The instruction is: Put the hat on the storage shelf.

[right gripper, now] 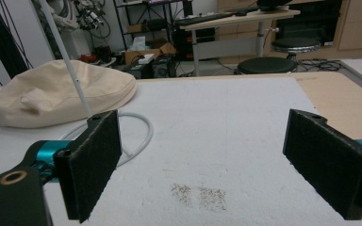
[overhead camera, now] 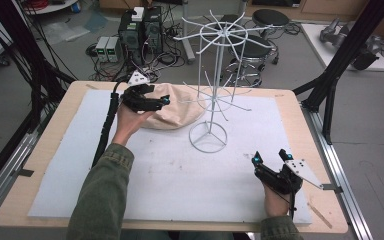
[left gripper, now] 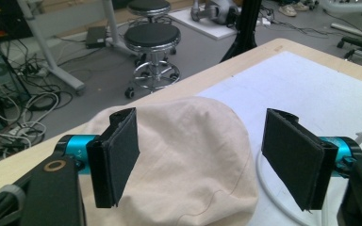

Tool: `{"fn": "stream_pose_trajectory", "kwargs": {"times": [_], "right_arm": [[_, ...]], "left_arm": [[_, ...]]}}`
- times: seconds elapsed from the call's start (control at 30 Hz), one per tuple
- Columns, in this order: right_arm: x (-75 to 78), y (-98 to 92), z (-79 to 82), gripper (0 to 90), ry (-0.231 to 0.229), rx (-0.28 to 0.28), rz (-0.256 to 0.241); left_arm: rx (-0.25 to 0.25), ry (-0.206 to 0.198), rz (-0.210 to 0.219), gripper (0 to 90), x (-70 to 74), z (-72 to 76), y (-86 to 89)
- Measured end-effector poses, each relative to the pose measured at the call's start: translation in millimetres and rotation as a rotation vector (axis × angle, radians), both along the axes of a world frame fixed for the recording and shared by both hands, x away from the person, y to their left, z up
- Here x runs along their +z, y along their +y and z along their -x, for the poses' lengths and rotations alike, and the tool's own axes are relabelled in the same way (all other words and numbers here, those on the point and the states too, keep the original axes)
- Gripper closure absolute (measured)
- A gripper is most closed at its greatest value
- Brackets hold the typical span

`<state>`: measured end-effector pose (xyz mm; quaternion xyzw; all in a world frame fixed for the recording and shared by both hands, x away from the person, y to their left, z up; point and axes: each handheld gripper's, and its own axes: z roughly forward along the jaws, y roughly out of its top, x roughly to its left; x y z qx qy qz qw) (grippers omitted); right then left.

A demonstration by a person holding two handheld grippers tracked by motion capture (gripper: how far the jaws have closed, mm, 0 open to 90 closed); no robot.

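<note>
The left tool [overhead camera: 147, 97] hangs just above the cream hat [left gripper: 188, 155], its jaws spread wide on both sides. The hat lies on the white surface [overhead camera: 180, 180] beside the wire rack [overhead camera: 215, 75]. The right tool [overhead camera: 270, 162] sits far away, spread and empty.

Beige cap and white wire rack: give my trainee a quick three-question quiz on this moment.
1. True or false: the left gripper has its jaws shut on the beige cap.
2. What stands nearest the cap: A) a stool, B) the white wire rack, C) a box?
3. Where does the right gripper sit on the white mat?

Key: 1. False: the jaws stand open on either side of the cap. 2. B. 3. Near the front right corner, jaws open, holding nothing.
</note>
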<state>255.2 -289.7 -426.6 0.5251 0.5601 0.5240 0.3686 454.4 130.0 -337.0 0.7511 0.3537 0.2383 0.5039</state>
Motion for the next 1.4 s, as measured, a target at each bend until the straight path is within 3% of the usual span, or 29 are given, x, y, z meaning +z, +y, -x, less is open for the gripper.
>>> {"fn": "stream_pose_trajectory", "kwargs": {"times": [0.23,0.43,0.53,0.73,0.9,1.07,1.1,1.3,1.4], "right_arm": [[-0.4,1.6,-0.8,11.2,-0.001,0.010,0.005],[-0.6,1.2,-1.4,11.1,0.002,0.015,0.009],[-0.7,1.9,-1.3,11.2,0.007,0.020,0.003],[-1.1,2.9,-1.5,11.2,0.007,0.035,0.015],[-2.1,5.6,-2.4,11.2,0.019,0.047,0.016],[-2.2,6.8,-2.6,11.2,0.019,0.057,0.020],[-2.4,6.2,-3.4,11.2,0.018,0.055,0.019],[-2.1,6.1,-2.6,11.2,0.021,0.062,0.009],[-2.1,6.0,-2.8,11.2,0.019,0.063,0.010]], "left_arm": [[-0.097,0.055,-0.044,28.9,-21.3,-18.0,-24.3],[-0.125,0.131,-0.056,28.8,-38.7,-33.3,-48.6],[-0.124,0.146,-0.062,29.3,-43.4,-37.3,-53.1],[-0.137,0.219,-0.055,29.9,-57.7,-45.1,-64.9],[-0.120,0.251,-0.099,30.1,-70.9,-50.0,-74.0],[-0.110,0.288,-0.090,30.3,-78.7,-53.6,-74.1],[-0.114,0.298,-0.110,30.3,-83.3,-54.0,-77.0],[-0.110,0.310,-0.128,31.4,-89.9,-56.1,-80.7],[-0.097,0.325,-0.158,31.8,-92.6,-58.2,-78.9]]}}
